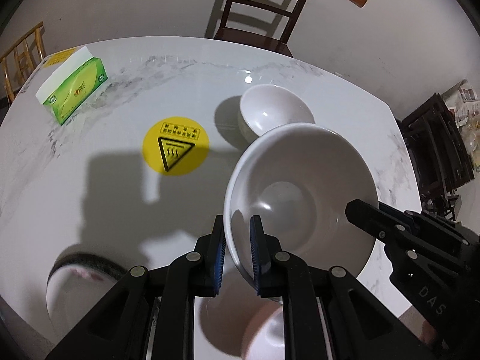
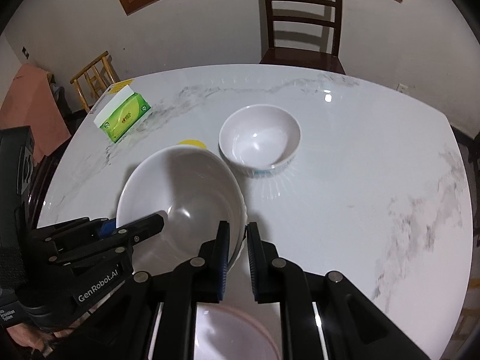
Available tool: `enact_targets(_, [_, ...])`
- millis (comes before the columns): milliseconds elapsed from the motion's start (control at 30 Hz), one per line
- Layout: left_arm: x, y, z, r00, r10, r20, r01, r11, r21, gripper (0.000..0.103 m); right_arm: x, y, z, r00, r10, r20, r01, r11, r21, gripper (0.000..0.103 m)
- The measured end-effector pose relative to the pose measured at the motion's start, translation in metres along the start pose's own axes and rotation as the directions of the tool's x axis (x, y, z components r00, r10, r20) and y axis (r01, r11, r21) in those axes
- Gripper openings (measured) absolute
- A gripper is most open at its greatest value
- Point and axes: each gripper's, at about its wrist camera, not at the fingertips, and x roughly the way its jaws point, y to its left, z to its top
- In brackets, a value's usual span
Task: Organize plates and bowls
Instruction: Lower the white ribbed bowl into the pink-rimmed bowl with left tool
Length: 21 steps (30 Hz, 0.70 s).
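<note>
We hold one large white bowl (image 1: 303,192) between our two grippers, lifted off the marble table (image 1: 105,210) and tilted so its hollow faces the cameras. Our left gripper (image 1: 237,252) is clamped on the bowl's left rim, one blue-padded finger (image 1: 220,258) outside the wall and the other inside. Our right gripper (image 2: 237,258) pinches the opposite rim in the same way, its jaws drawn in narrow around the thin wall.

Each wrist view shows the other gripper reaching in from the side onto the bowl's edge.

A smaller white bowl (image 2: 259,141) stands upright on the table beyond the held one, toward the far edge where a dark wooden chair (image 2: 303,21) is drawn up. In the left wrist view the held bowl's rim overlaps the smaller bowl (whether they touch we cannot tell).

A round yellow warning sticker (image 1: 175,145) lies about mid-table, left of both bowls. A green tissue box (image 1: 73,85) sits near the far left corner.

At the near edge, low in the left wrist view, a dish with a dark rim (image 1: 81,270) lies partly hidden behind our gripper. Another pale, pink-tinged dish (image 2: 237,333) shows blurred beneath the fingers.
</note>
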Motion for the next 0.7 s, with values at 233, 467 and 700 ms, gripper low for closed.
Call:
enact_targets(233, [-0.016,-0.013,-0.031,1.0,-0.009,-0.003,0.009,1.0,0.03,0.013,-0.026,-0.004,-0.039,1.0,0.0,0.011,0.0,1.0,0.024,0.012])
enact_targets(467, [-0.025,-0.022,-0.069,0.999,-0.024,-0.028,0.026,0.998,0.052,0.013,-0.041,-0.006,-0.08,1.0,-0.001,0.015,0.0,0.999,0.041,0.012])
enact_targets(700, [-0.019,-0.027,-0.099,0.998,-0.013,-0.068,0.017,0.998,0.068,0.013,-0.039,-0.009,-0.115,1.0,-0.006,-0.017,0.007,0.998,0.061,0.012])
